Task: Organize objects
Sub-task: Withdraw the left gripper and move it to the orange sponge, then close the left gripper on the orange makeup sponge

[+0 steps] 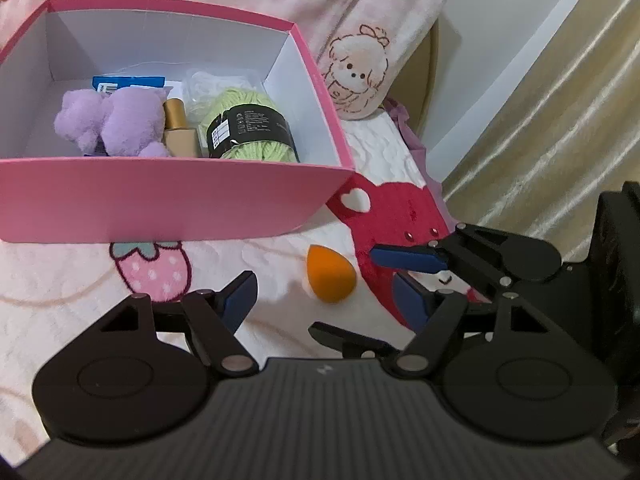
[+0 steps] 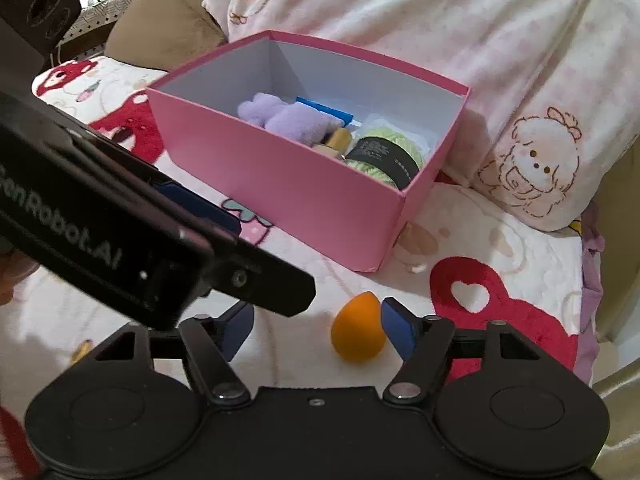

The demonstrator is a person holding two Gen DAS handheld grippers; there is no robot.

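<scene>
right gripper [image 2: 318,330]: jaws wide, orange sponge [image 2: 357,333] between them, near right pad | left gripper [image 1: 326,304]: jaws wide, sponge between

Pink box [image 2: 280,184]: matt card, smooth white lining. Orange sponge [image 2: 357,326]: matt, fine-pored foam. Purple toy [image 1: 116,120]: plush. Green yarn [image 1: 256,128]: woolly, glossy black paper band. Blanket [image 2: 500,248]: fleecy cloth.
</scene>
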